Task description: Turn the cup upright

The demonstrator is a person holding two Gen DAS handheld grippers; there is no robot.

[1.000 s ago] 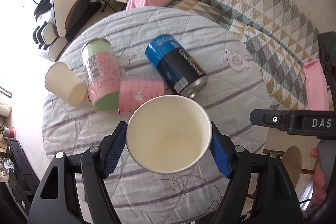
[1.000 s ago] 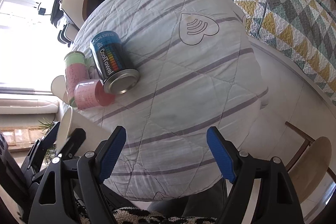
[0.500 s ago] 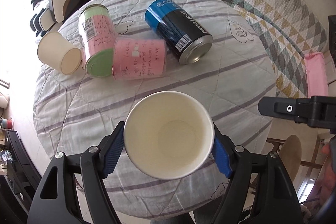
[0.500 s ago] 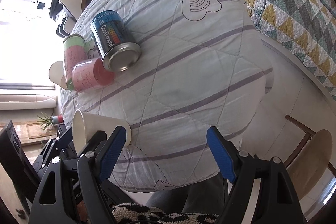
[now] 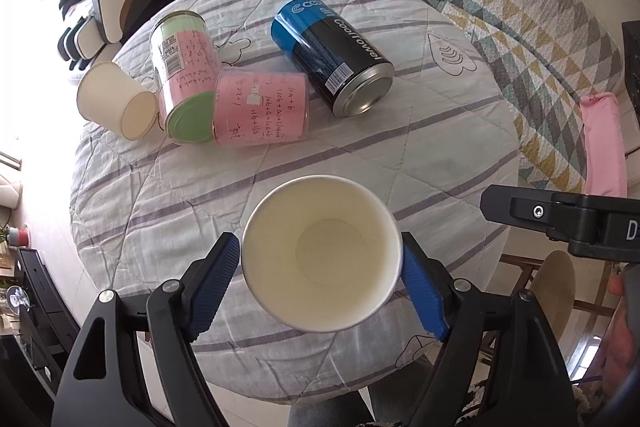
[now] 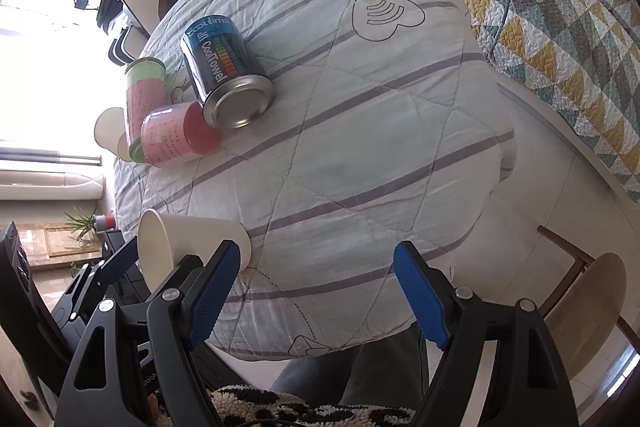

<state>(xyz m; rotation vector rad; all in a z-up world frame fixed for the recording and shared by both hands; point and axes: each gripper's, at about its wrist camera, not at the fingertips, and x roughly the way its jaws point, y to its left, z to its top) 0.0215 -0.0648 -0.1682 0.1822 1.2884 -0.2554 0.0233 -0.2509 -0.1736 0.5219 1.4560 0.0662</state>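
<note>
My left gripper is shut on a white paper cup, whose open mouth faces the camera. It holds the cup over the near part of the round table. In the right wrist view the same cup shows at the lower left, on its side in the left gripper, near the table's edge. My right gripper is open and empty at the near table edge. A second white paper cup lies on its side at the table's left edge.
Three cans lie on their sides on the quilted cloth: a green-pink can, a pink can and a blue-black can. A quilted sofa is behind the table. A wooden stool stands at the right.
My left gripper has drawn back and up with the cup, so the cans now sit farther from it. The right gripper has stayed open, with little movement.
</note>
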